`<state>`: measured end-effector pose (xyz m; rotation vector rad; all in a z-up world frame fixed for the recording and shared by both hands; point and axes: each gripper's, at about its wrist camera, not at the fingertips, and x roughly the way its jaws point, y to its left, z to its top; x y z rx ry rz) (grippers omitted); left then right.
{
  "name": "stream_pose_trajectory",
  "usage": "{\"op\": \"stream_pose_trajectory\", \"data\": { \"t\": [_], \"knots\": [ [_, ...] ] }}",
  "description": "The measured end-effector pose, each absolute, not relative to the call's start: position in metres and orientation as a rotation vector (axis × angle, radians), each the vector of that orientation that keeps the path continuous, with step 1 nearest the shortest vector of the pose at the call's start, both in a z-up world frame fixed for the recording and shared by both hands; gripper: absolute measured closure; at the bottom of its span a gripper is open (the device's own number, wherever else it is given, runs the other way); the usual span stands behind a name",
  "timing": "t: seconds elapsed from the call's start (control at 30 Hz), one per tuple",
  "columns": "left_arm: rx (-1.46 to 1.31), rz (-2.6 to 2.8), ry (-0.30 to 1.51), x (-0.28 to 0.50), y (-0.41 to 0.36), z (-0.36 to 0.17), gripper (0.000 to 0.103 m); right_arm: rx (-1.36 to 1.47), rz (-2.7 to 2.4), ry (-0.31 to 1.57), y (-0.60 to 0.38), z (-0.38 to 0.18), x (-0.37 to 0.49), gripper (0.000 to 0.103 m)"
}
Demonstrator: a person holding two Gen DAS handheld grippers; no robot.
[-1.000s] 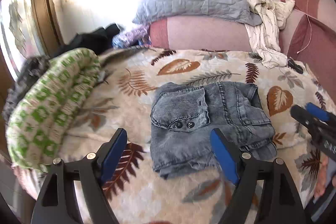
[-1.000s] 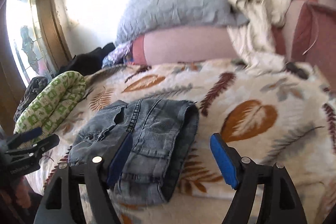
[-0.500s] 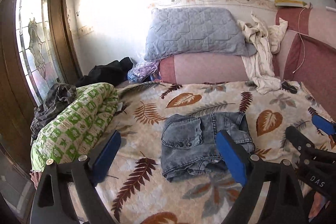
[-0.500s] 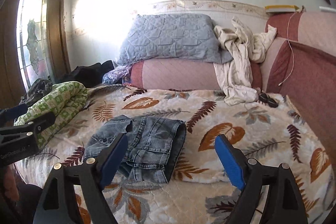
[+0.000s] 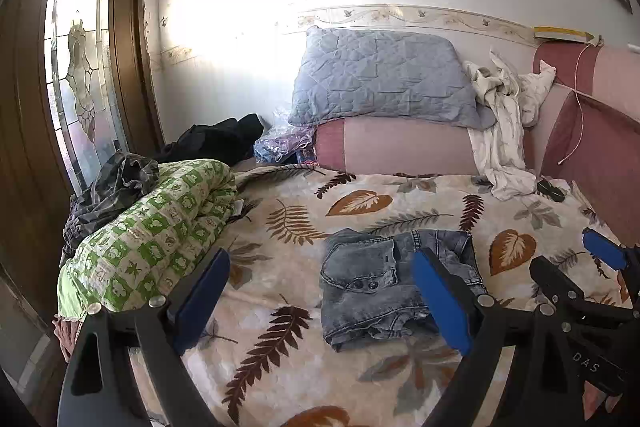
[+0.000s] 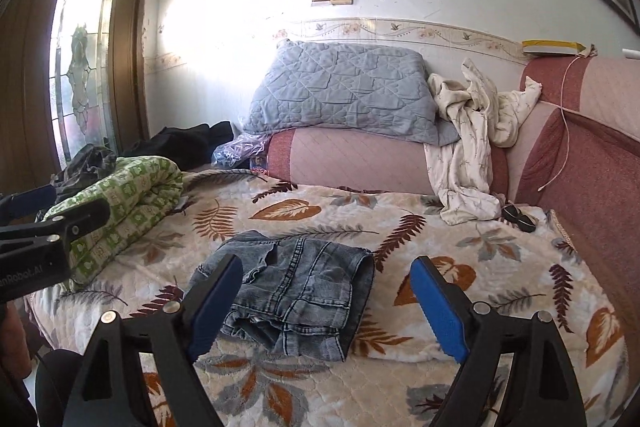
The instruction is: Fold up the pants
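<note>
Both grippers have pulled back, left gripper (image 5: 320,301) and right gripper (image 6: 326,307) spread wide and empty. The jeans (image 5: 394,285) lie folded on the bed (image 5: 280,367) beyond the fingertips; folding looks done.

The folded grey-blue denim pants (image 5: 394,287) are washed, faded cloth with raised seams and two dull metal buttons (image 5: 363,284). They lie on the cream quilted bedspread with brown leaf print (image 5: 288,347), a soft, matt, stitched fabric. The green-and-white patterned rolled quilt (image 5: 148,239) is matt cotton-like cloth. The grey-blue quilted pillow (image 6: 340,91) has a smooth, stitched surface. The black left claw (image 5: 318,303) and black right claw (image 6: 326,303) look like matt plastic, with blue rubbery pads (image 6: 438,307) and shiny metal rivets. The brown door frame (image 5: 128,39) is glossy wood around textured leaded glass.
</note>
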<state>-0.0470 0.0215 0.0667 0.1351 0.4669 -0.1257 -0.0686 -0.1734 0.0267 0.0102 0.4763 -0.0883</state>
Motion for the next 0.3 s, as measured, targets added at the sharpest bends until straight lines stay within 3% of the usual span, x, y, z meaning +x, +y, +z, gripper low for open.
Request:
{"op": "stream_pose_trajectory", "data": {
  "t": [0.3],
  "knots": [
    [0.041, -0.158, 0.512, -0.033, 0.04, 0.053, 0.01, -0.01, -0.053, 0.536, -0.162, 0.008, -0.047, 0.015]
  ]
}}
